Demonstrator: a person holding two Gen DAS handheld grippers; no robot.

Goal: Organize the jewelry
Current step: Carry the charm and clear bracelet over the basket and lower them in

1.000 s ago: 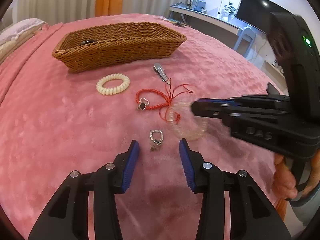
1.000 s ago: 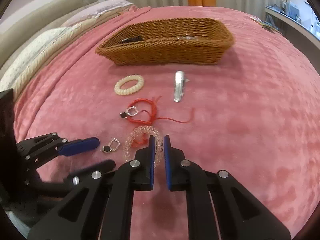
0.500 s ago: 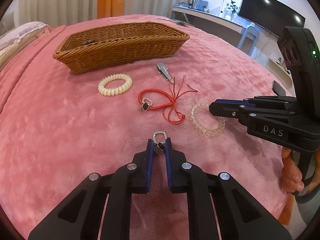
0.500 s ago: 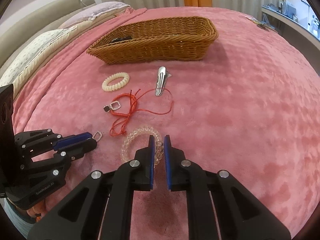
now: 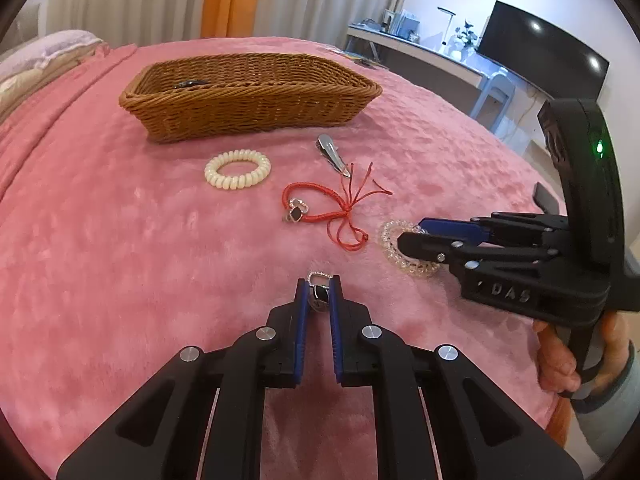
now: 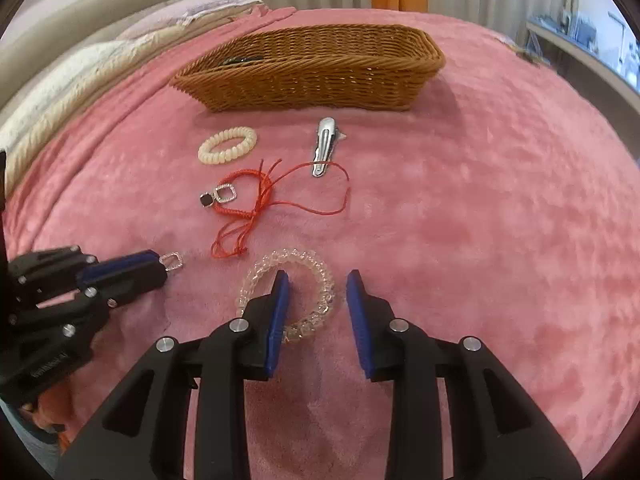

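One change logged: our right gripper [image 6: 316, 280] has spread, releasing clear bracelet [image 6: 288, 296]; left gripper [image 5: 319, 286] pinching earring [image 5: 319, 294], basket-bound we judge.

A small silver earring [image 5: 319, 291] with a dark stone is pinched between blue pads, its sparkly loop protruding. A clear beaded bracelet [image 6: 289, 295] lies flat on the pink bed. Farther off lie a red cord bracelet [image 5: 325, 210] bearing a matching earring, a cream coil bracelet [image 5: 237, 169], a silver hair clip [image 6: 324, 146] and a wicker basket [image 5: 248, 110].
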